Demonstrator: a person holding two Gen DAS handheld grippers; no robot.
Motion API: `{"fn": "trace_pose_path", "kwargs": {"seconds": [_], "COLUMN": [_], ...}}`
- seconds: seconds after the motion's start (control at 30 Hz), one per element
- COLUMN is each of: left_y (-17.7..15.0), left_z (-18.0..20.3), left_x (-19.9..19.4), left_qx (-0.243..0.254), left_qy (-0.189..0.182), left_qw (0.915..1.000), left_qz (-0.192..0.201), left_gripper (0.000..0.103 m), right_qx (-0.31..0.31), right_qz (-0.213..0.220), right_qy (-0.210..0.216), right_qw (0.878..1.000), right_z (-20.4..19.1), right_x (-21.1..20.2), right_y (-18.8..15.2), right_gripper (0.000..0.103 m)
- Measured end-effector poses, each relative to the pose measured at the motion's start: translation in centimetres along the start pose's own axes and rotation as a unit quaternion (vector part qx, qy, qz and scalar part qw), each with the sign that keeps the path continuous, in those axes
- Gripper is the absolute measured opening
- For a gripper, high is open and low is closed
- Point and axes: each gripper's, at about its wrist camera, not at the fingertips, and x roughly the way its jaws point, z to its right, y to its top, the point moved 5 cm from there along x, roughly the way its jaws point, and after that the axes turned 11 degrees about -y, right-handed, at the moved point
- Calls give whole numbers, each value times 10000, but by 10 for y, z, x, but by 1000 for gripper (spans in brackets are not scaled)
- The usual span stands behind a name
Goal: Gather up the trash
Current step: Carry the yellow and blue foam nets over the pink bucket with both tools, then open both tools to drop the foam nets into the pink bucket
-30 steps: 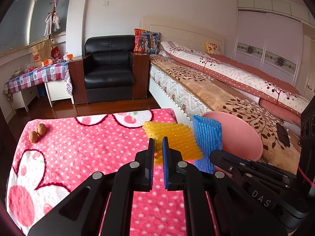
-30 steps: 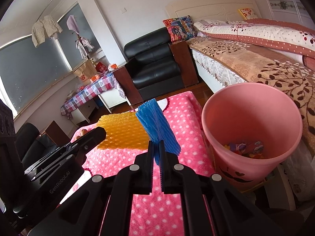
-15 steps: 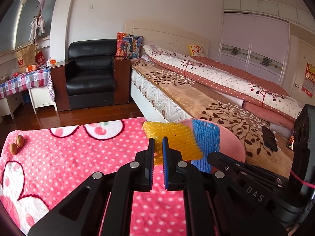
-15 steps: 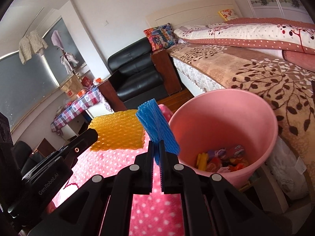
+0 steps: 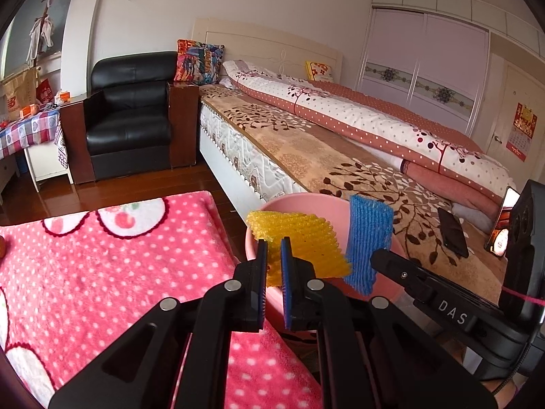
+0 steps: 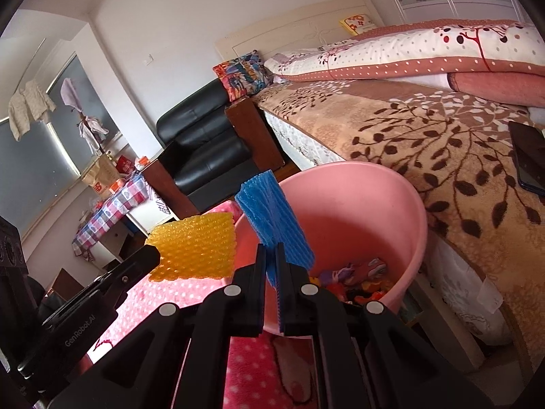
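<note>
- We hold two pieces of trash: a yellow foam net (image 5: 299, 245) and a blue foam net (image 5: 368, 238).
- Our left tongs (image 5: 272, 272) are clenched on the yellow net by its near edge; the sheet fans out ahead of the tips and to their right, lifted clear of the worktop.
- Our right tongs (image 6: 270, 272) are clamped tight on the blue net (image 6: 272, 225), which stands up from the tips and leans back to the left.
- In the right view the yellow net (image 6: 194, 248) hangs just left of the right tongs, beside the blue one; we cannot tell whether the two nets touch.
- The pink bin (image 6: 357, 204) sits directly ahead of and below both tongs, its mouth open towards us. The blue net hangs over the near rim, and the yellow net is at the bin's left edge.
- Mixed colourful scraps (image 6: 354, 279) lie at the bottom of the bin, just right of the right tongs.
- In the left view the bin (image 5: 306, 204) shows behind both nets, ahead of the tips.
- The worktop, covered in a pink dotted blanket (image 5: 119, 266), spreads to the left of and under the left tongs; the bin stands off its right edge.
- A bed (image 5: 340, 156) runs beyond the bin, ahead and to the right, with a dark phone (image 5: 453, 231) on its leaf-patterned cover.
- A black armchair (image 5: 129, 112) stands far ahead to the left, at the head of the bed.
</note>
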Motion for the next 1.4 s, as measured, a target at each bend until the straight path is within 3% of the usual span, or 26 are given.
{"fn": "trace_pose_path", "kwargs": {"seconds": [0.47, 1.03, 1.17, 1.3, 1.4], "left_y": [-12, -20, -20, -19, -16], "left_z": [6, 10, 11, 13, 15], "left_x": [42, 57, 59, 56, 52], "left_qx": [196, 197, 167, 177, 225], "left_qy": [88, 55, 44, 46, 77], "left_qw": [9991, 9984, 9982, 9985, 9988], "left_qz": [-364, -533, -569, -516, -436], "left_gripper": [7, 8, 13, 28, 34], "right_qx": [197, 268, 274, 290, 280], "right_qz": [-166, -264, -276, -283, -272], "right_qy": [-249, -349, -365, -378, -367], "right_qw": [9994, 9987, 9986, 9985, 9986], "right_z": [31, 39, 40, 41, 41], "right_x": [25, 34, 34, 33, 32], "right_y": [-3, -10, -11, -11, -11], "right_gripper": [5, 6, 7, 11, 13]}}
